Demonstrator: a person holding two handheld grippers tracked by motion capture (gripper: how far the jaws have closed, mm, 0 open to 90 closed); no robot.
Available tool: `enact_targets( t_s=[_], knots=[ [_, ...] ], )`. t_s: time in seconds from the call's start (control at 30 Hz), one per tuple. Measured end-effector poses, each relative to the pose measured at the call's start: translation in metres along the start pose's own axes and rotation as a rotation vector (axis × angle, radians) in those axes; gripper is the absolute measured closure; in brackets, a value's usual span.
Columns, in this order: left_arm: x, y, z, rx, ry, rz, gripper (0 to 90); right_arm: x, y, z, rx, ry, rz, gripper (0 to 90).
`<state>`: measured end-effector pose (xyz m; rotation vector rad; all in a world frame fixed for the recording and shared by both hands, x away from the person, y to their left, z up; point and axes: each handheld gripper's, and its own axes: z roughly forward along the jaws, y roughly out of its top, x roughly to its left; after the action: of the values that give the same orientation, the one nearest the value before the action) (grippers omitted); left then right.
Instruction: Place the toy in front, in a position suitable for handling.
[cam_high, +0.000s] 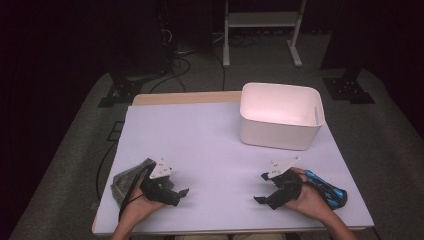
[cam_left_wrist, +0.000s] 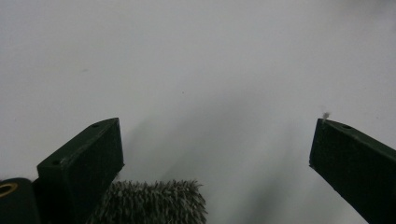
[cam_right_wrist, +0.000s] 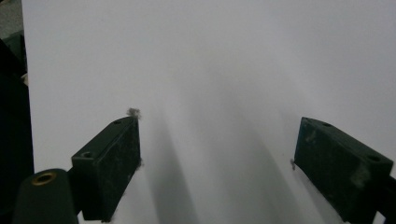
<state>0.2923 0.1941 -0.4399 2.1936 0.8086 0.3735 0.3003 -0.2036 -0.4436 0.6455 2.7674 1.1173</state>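
A broad, flat white table with a smooth matte top takes up most of the high view, a strip of pale wood showing along its far edge. On its far right part stands a white plastic bin, a rounded-corner rectangle with plain, slightly tapering walls and nothing visible inside it. At the near left, the left gripper lies low over the table with its two blocky black jaws wide apart and nothing between them; just behind it, partly under the hand, sits a grey shaggy cloth, bunched and bristly, whose fuzzy edge shows at the foot of the left gripper view. At the near right, the right gripper also rests with its jaws spread on bare tabletop, lint clinging to their pads. Beside that hand, touching it, lies a small blue-and-black object, glossy and elongated.
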Motion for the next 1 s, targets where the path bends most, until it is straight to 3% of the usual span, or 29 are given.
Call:
enact_targets(
  t_s=[0.57, 1.0],
  knots=[
    [-0.002, -0.002, -0.005, -0.007, 0.004, -0.005, 2.4, 0.001, 0.016, -0.008, -0.01, 0.052, -0.01, 13.3],
    [-0.003, -0.001, -0.005, -0.011, 0.001, -0.009, 2.4, -0.005, 0.012, -0.037, 0.026, 0.037, -0.002, 13.3]
  ],
)
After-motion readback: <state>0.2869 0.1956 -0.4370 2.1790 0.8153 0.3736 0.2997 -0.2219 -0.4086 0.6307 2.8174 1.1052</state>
